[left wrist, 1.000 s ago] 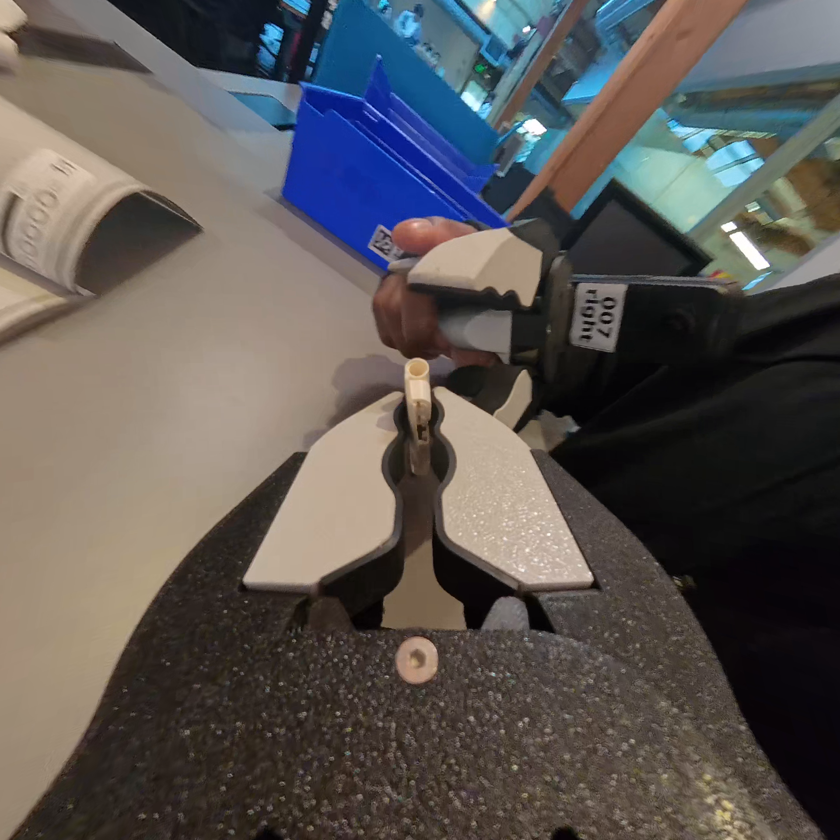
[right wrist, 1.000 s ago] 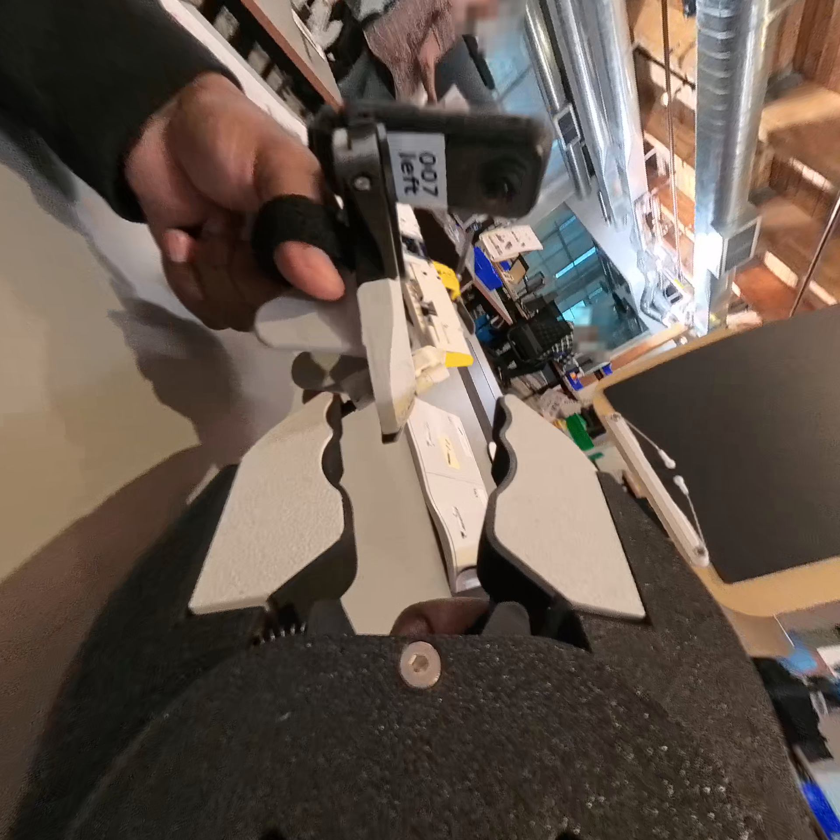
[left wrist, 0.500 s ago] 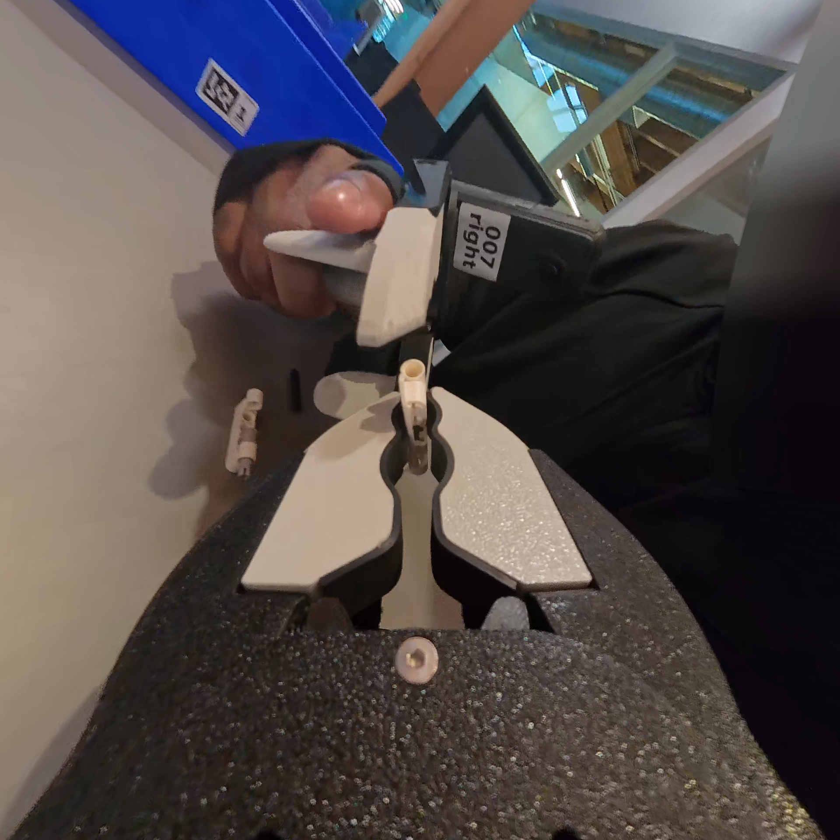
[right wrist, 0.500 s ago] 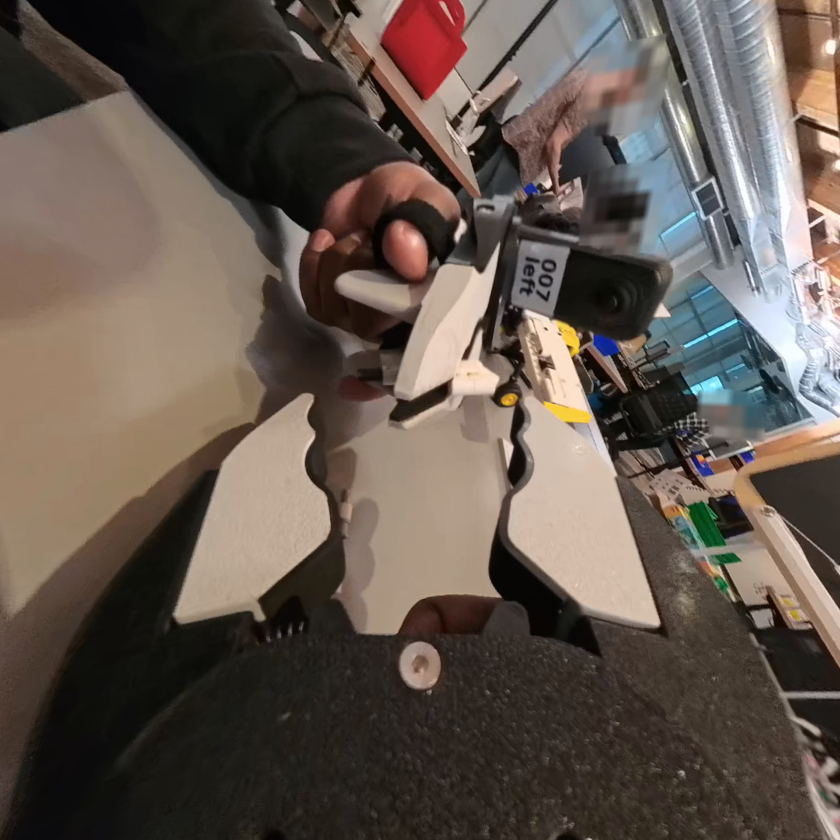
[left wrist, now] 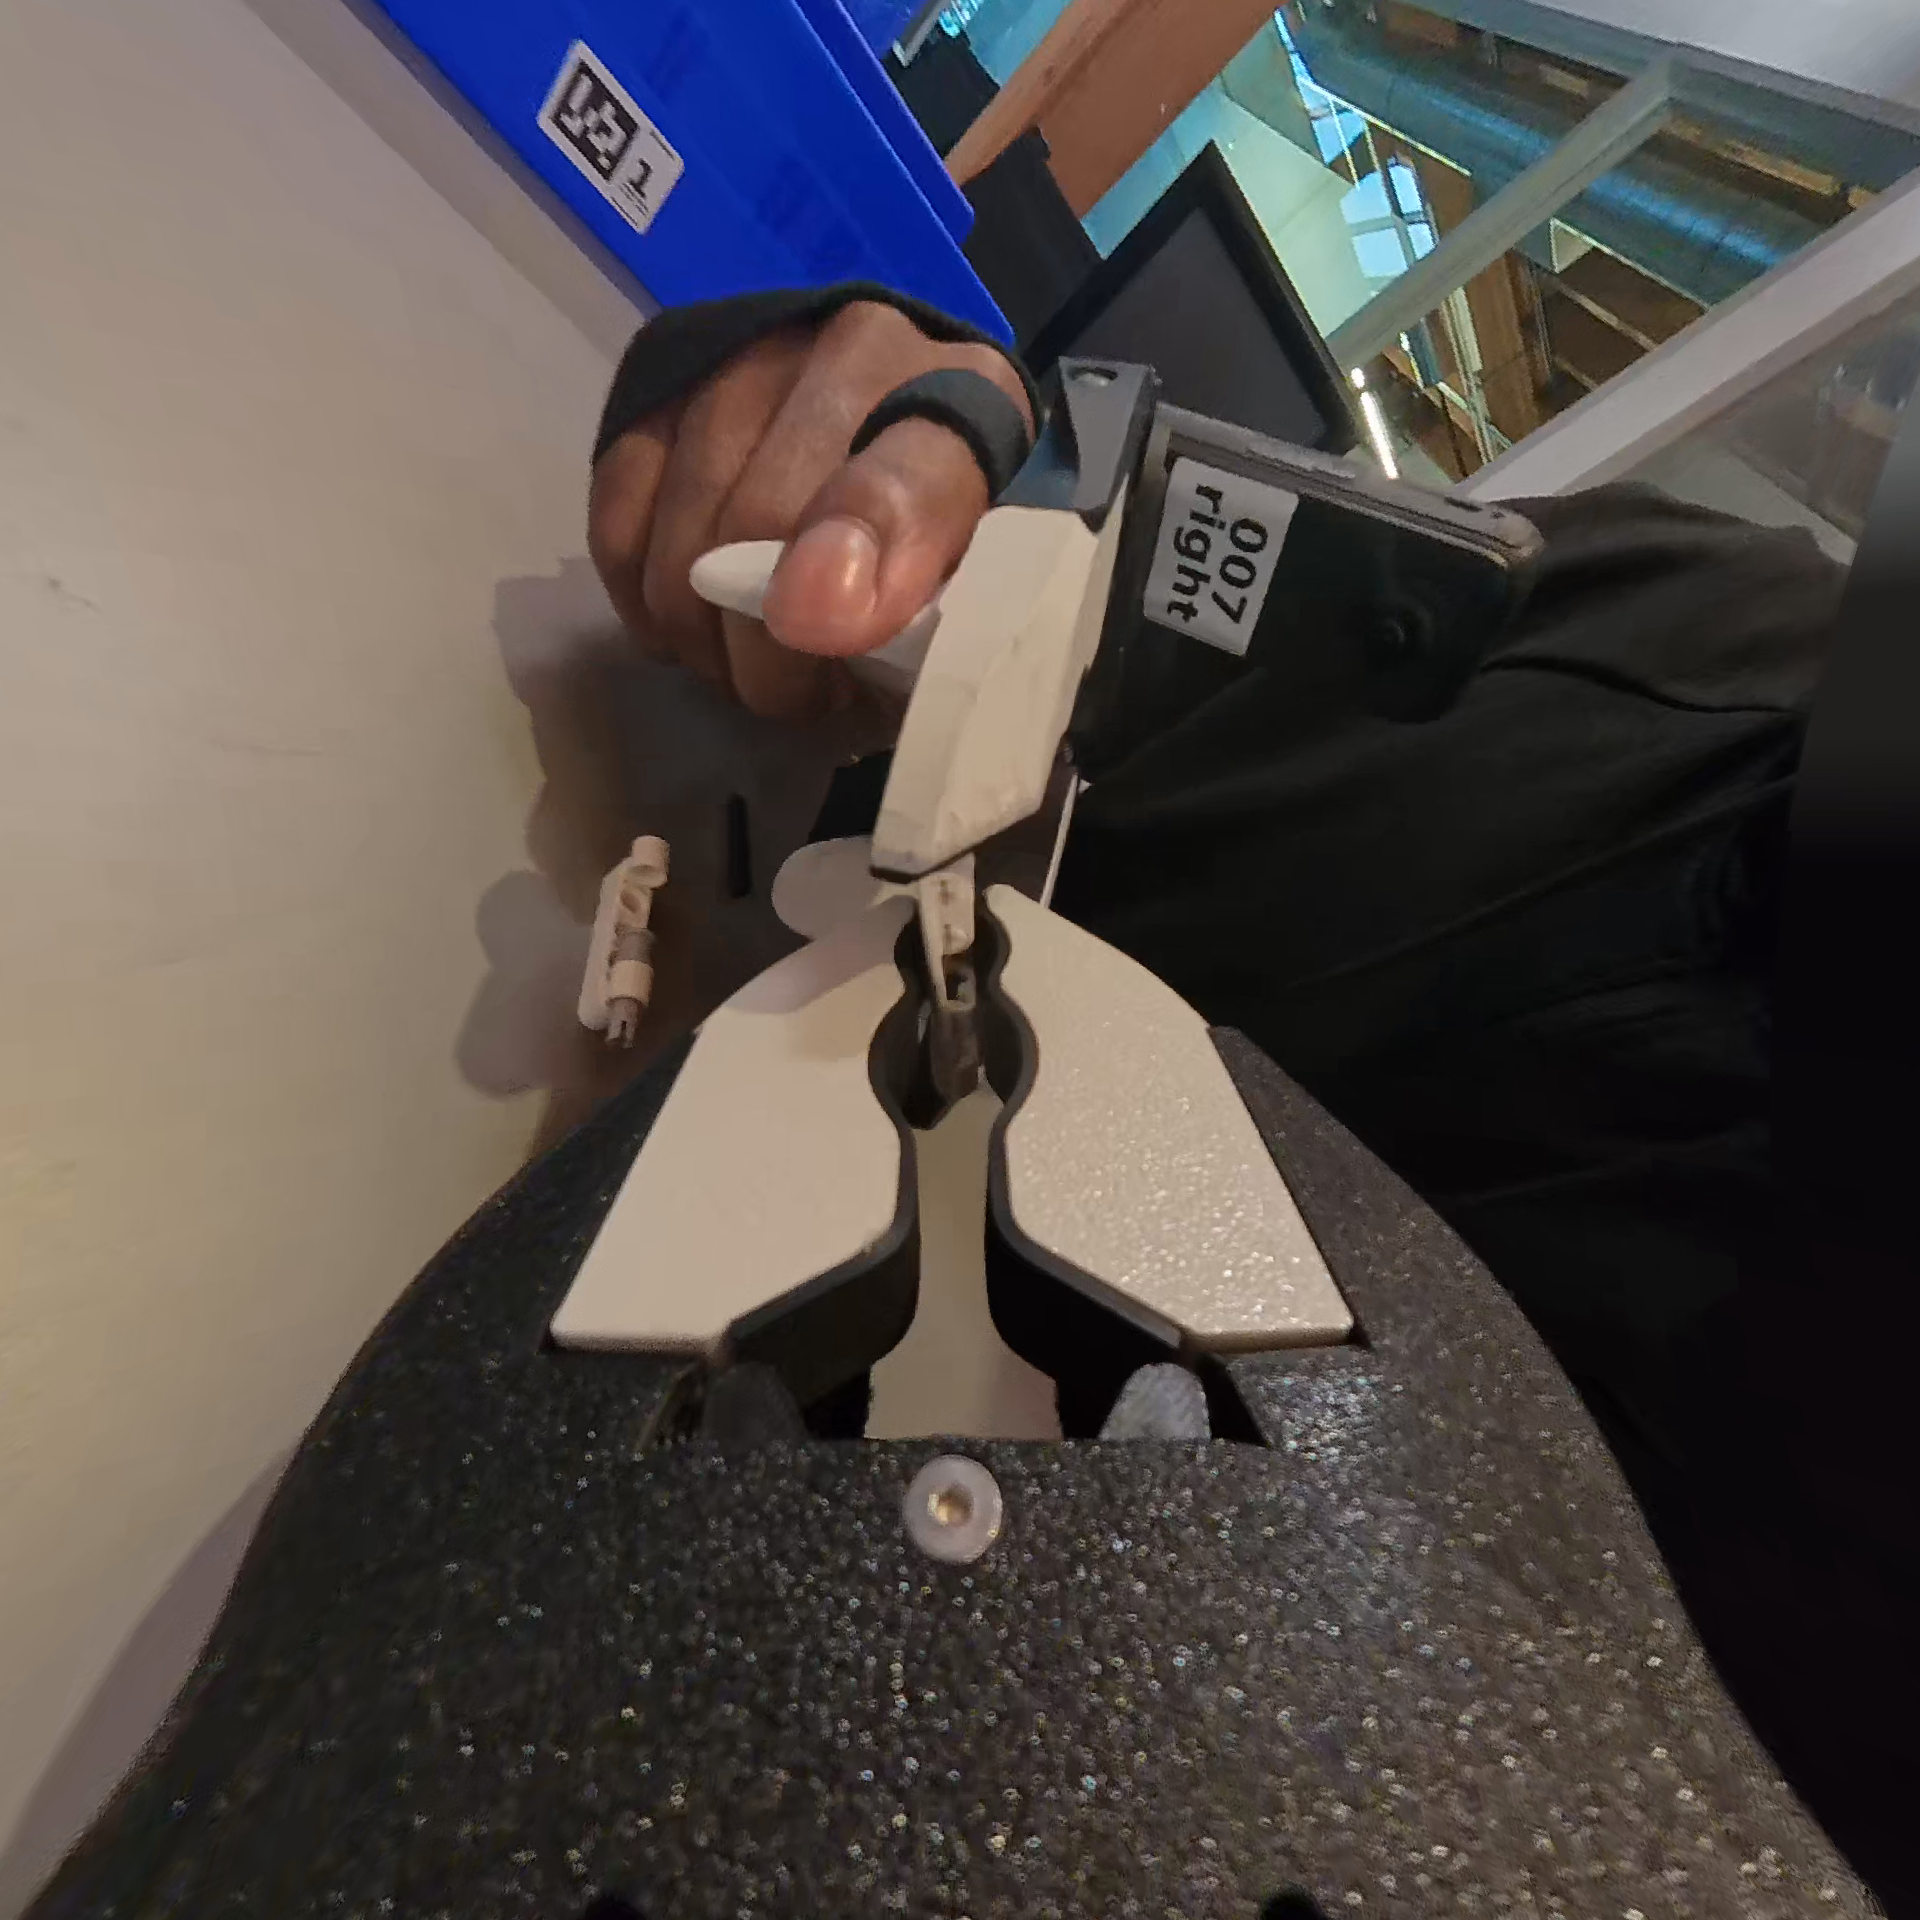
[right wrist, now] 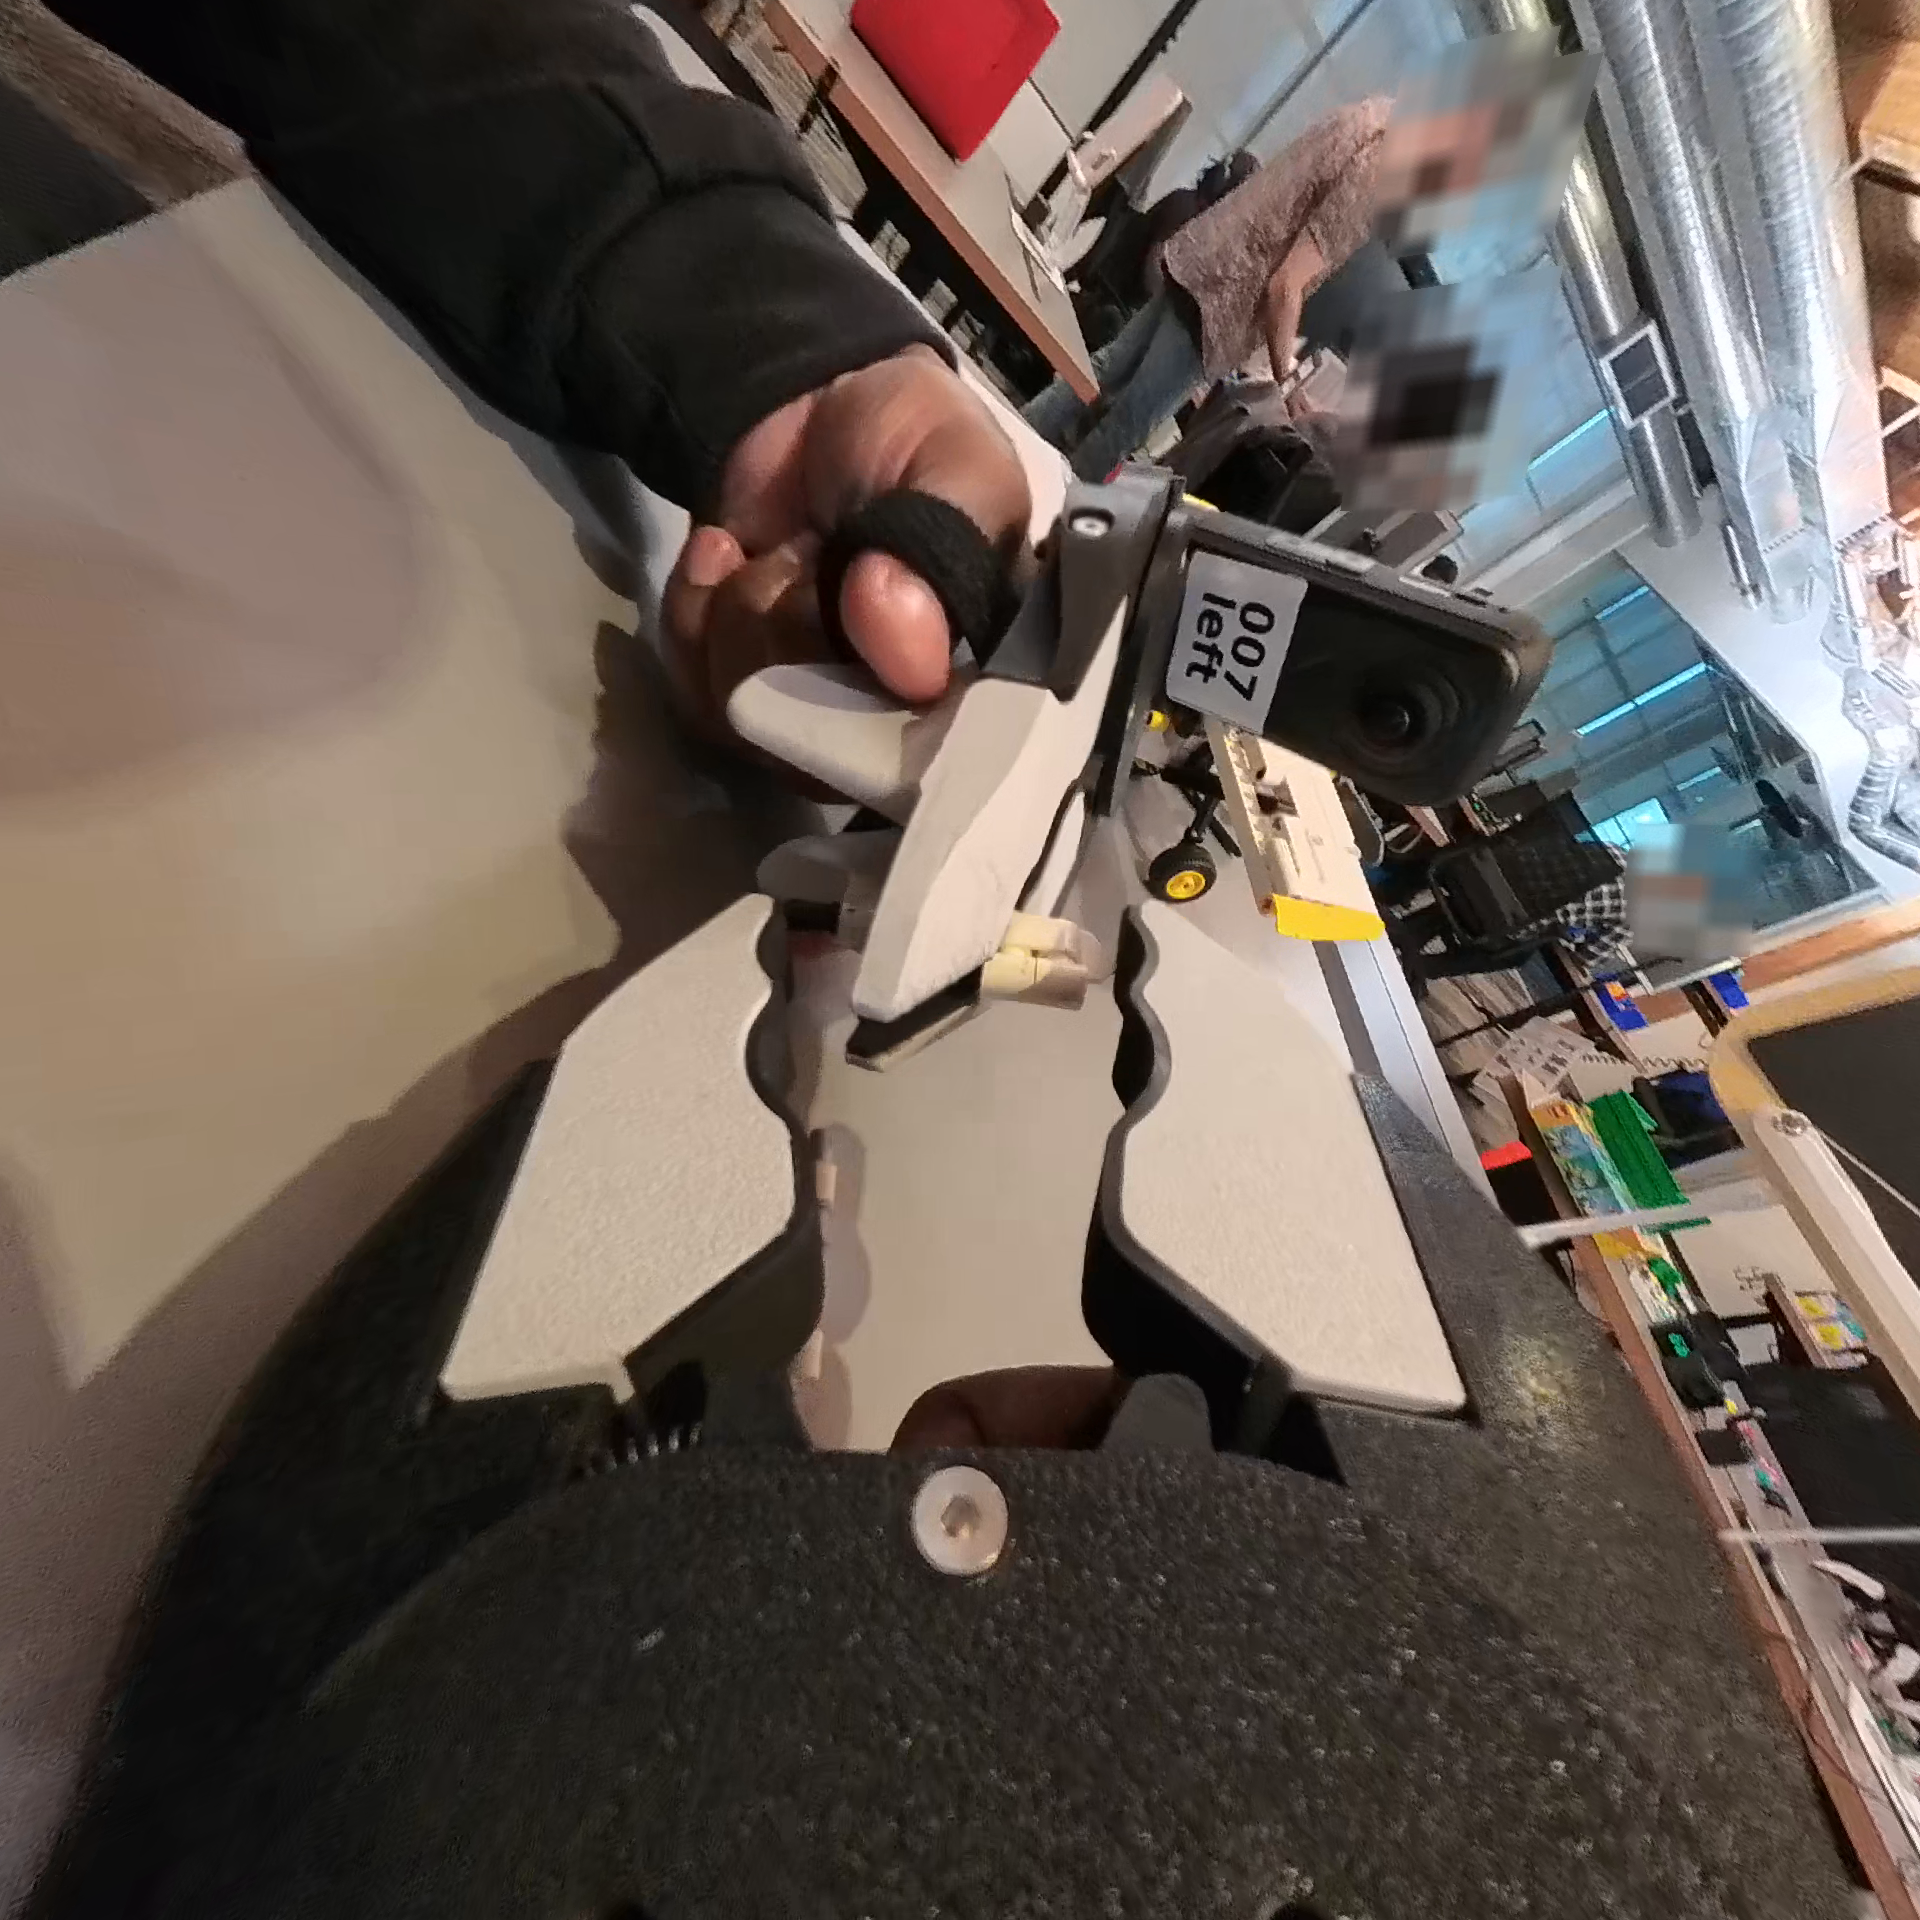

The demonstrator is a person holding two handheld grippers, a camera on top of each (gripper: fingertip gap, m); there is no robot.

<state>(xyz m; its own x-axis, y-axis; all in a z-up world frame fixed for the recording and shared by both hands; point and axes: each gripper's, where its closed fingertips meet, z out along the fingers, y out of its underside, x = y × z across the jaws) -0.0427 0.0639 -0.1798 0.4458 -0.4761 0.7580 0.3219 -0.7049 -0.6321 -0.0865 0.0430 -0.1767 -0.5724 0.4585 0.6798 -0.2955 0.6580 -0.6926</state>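
While the left gripper [left wrist: 951, 971] clamps a slim cream plastic piece [left wrist: 948, 920] (ridged, jointed), the right gripper [right wrist: 951, 997] gapes apart around it.

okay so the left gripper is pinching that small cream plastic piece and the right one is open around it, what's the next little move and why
Probably close the right gripper gently onto the free end of the small cream plastic piece. The left gripper pinches one end, and the exposed end lies between the right fingers, which do not touch it.

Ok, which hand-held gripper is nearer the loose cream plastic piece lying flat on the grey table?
Left. The left hand-held gripper, shut on another small cream piece, sits just right of the loose cream plastic piece. The open right hand-held gripper is a little farther away.
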